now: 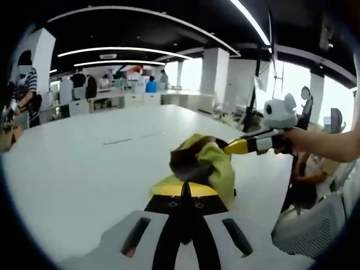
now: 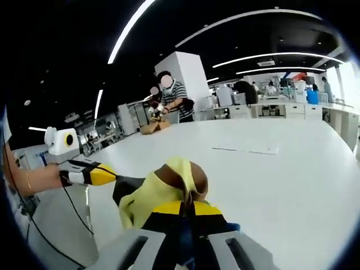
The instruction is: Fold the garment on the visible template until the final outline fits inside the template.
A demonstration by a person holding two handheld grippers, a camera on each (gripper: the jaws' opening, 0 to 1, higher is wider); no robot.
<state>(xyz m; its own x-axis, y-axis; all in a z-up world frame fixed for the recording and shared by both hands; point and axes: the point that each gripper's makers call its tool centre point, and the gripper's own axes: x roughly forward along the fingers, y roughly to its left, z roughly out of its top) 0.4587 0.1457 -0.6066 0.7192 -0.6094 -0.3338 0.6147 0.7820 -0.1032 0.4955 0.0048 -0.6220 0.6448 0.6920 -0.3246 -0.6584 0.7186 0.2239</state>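
A yellow-green garment point(image 1: 216, 163) with a dark brown part is bunched up and held a little above the white table point(image 1: 84, 169). My left gripper point(image 1: 185, 188) rises from the bottom of the left gripper view, shut on the near side of the bundle. The right gripper point(image 1: 233, 147) comes in from the right with its yellow-tipped jaws closed on the cloth. In the right gripper view the garment point(image 2: 160, 191) hangs from my right gripper point(image 2: 188, 211), and the left gripper point(image 2: 121, 183) holds it from the left. Thin marked lines point(image 1: 126, 139) lie further out on the table.
The table's edge runs close by on the right, beside a mesh chair point(image 1: 309, 225) and a seated person point(image 1: 315, 169). Another person point(image 2: 171, 98) stands at the far end by a brown bag point(image 2: 154, 127). Desks and pillars stand behind.
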